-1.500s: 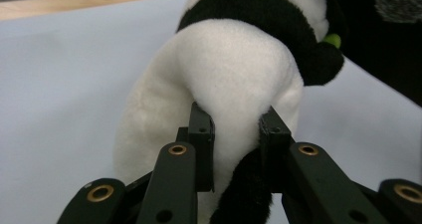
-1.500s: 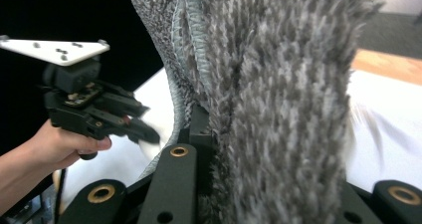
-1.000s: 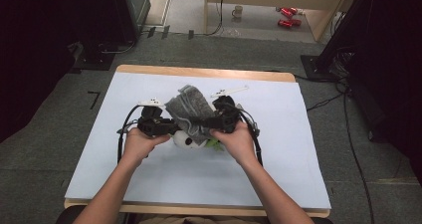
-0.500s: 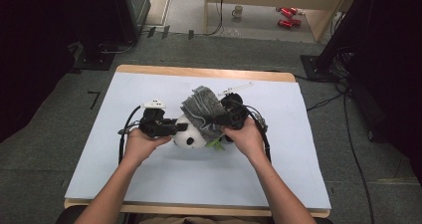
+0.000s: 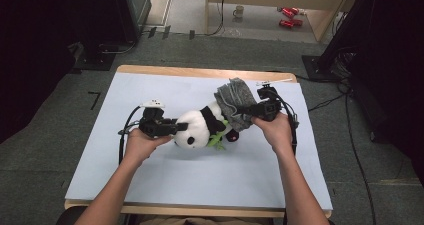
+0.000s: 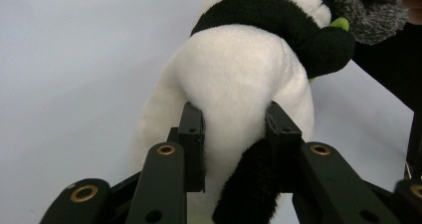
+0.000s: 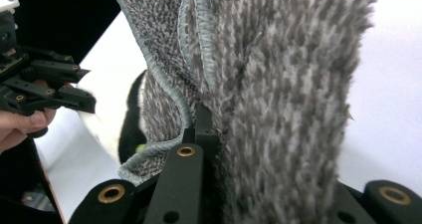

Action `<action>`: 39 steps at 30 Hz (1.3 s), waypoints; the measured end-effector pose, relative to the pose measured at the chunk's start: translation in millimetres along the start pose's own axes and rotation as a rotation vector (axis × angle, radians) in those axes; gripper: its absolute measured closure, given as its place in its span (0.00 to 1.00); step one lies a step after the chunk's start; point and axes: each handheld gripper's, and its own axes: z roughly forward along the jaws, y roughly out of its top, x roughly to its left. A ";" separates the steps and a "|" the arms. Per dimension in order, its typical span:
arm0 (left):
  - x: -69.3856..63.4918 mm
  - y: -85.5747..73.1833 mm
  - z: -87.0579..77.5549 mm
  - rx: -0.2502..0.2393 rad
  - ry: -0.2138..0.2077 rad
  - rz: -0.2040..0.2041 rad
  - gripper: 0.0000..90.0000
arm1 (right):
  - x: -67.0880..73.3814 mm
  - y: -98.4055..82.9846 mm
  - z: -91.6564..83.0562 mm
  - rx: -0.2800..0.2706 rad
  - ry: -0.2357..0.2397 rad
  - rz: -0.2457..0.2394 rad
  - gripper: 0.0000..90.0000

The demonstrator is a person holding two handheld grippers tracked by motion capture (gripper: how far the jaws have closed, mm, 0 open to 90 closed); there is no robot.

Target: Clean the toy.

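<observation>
One plush panda on pale table, rear clamped in left gripper, right gripper closing, pinching grey knit cloth.

Legible text, labels, brands, numbers: none. The mug and the red cans on the floor beyond the table are too small for any print to be read.
</observation>
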 end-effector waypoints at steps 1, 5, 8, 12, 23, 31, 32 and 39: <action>-0.1 0.1 0.1 0.000 0.000 0.000 0.75 | -4.2 -1.0 -0.2 -0.003 0.005 0.009 0.89; 1.2 -0.2 -0.4 0.001 -0.003 -0.003 0.75 | -18.0 -3.3 -4.9 -0.011 -0.022 0.043 0.89; 1.7 -1.3 -1.1 -0.003 -0.003 -0.009 0.75 | -26.4 -5.0 -9.5 -0.006 -0.101 0.052 0.89; 1.3 -1.8 -1.2 -0.005 -0.012 -0.004 0.75 | -31.7 -4.4 -20.0 -0.041 -0.088 0.074 0.89; 0.4 -2.1 -1.5 -0.019 -0.008 -0.011 0.71 | 45.2 15.5 -30.9 -0.126 0.050 -0.098 0.89; -0.5 -4.2 -3.0 -0.040 -0.018 0.021 0.55 | 91.0 10.2 22.1 -0.045 0.171 -0.171 0.89; -1.1 -4.3 -2.9 -0.041 -0.015 0.025 0.55 | 94.6 8.9 27.4 -0.038 0.187 -0.174 0.89; -5.0 -5.0 -1.9 -0.020 0.019 0.061 0.63 | 99.8 -4.4 72.7 0.094 0.129 -0.196 0.88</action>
